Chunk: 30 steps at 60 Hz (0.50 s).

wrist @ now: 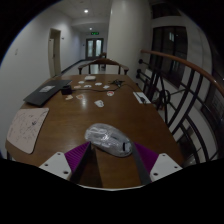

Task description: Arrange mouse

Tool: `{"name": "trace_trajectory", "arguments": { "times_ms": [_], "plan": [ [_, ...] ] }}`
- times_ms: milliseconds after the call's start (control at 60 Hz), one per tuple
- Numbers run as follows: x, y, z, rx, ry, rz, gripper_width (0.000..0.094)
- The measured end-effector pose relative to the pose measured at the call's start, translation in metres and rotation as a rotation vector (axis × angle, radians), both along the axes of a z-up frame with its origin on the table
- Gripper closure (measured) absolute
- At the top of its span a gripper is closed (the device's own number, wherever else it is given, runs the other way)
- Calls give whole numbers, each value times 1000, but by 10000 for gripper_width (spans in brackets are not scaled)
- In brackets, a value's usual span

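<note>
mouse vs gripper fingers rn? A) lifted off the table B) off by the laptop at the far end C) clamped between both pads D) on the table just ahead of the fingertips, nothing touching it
D: the mouse lies on the wooden table just beyond the open gripper, with a visible gap to each purple pad.

View: single wide-angle camera riding on the hand-held gripper (108,160)
Position: above the near edge of the bench (70,125)
Facing: forward and slightly down along the bench, toward the far doorway (93,47)
Nearness: close to the bench's near edge
Shared: none, one view only
</note>
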<state>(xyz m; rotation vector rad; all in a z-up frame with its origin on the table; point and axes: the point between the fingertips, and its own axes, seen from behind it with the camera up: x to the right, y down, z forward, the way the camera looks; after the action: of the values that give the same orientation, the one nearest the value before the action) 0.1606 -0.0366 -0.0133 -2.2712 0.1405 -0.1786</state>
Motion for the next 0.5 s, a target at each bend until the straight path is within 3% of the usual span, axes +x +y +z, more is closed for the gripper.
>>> {"name": "trace_trajectory", "arguments": {
  "times_ms": [500],
  "plan": [
    [53, 79, -5, -46, 51, -18, 89]
  ]
}}
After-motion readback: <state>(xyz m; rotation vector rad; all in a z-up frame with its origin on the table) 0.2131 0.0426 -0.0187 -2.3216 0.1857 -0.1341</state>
